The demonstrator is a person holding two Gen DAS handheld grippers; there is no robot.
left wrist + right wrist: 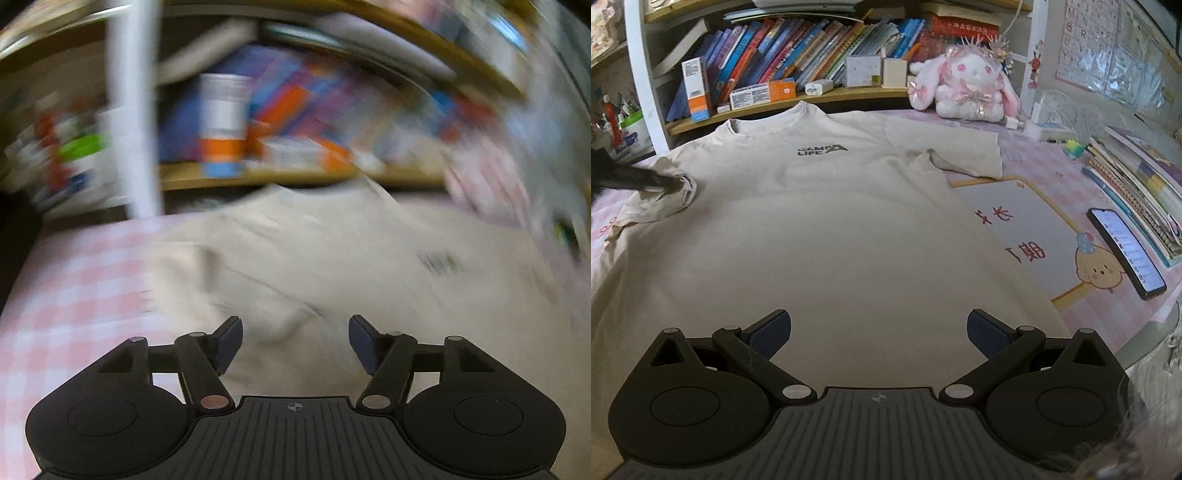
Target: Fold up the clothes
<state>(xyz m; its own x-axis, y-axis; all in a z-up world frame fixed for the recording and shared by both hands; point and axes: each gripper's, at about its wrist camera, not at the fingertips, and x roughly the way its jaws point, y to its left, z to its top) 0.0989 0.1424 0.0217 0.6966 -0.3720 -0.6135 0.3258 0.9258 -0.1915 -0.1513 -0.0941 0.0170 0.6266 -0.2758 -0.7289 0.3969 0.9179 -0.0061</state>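
Right wrist view: beige cotton T-shirt (820,229) lies flat, left sleeve bunched; both tongs (879,332) (295,343) released, empty. Smooth that sleeve flat before folding.

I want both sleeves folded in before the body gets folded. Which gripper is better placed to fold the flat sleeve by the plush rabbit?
Right, probably. The right gripper is open and empty over the T-shirt, on the flat sleeve's side. The left gripper, also open, is at the crumpled opposite sleeve.
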